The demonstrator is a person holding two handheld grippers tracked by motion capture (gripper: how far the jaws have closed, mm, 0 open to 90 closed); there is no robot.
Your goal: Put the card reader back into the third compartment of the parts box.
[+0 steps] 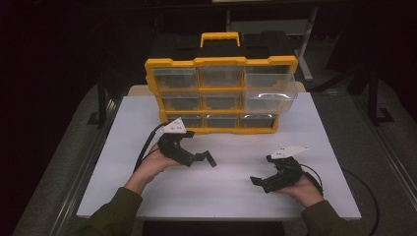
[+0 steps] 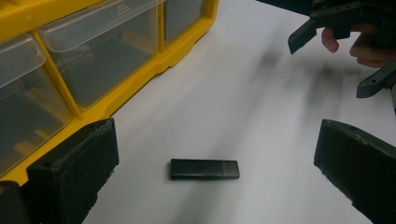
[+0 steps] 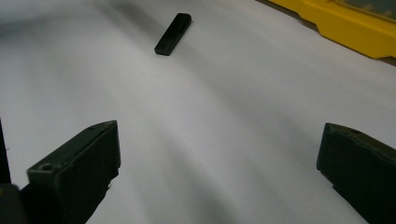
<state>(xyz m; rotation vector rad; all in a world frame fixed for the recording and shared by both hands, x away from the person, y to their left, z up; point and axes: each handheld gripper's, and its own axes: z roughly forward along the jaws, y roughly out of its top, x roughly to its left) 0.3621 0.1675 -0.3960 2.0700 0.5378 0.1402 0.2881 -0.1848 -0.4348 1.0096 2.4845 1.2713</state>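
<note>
Two open, empty grippers hover over a white table (image 1: 314, 123) in a dark room.
A black USB stick (image 2: 204, 169) lies mid-table between the left gripper (image 1: 199, 147) and the right gripper (image 1: 268, 172); a yellow drawer organiser (image 1: 221, 96) stands along the far edge.

The table top (image 1: 305, 132) is a smooth, matt white board. The organiser frame (image 1: 221, 61) at the far side looks like glossy yellow plastic; its drawers (image 2: 98, 44) are clear plastic with bright reflections. The small stick (image 2: 204, 169) is black, smooth plastic, matt with a slightly shinier end. The left gripper's pads (image 2: 77, 172) are matt black and rough-edged. The sleeves (image 1: 110, 211) are olive cloth.
</note>
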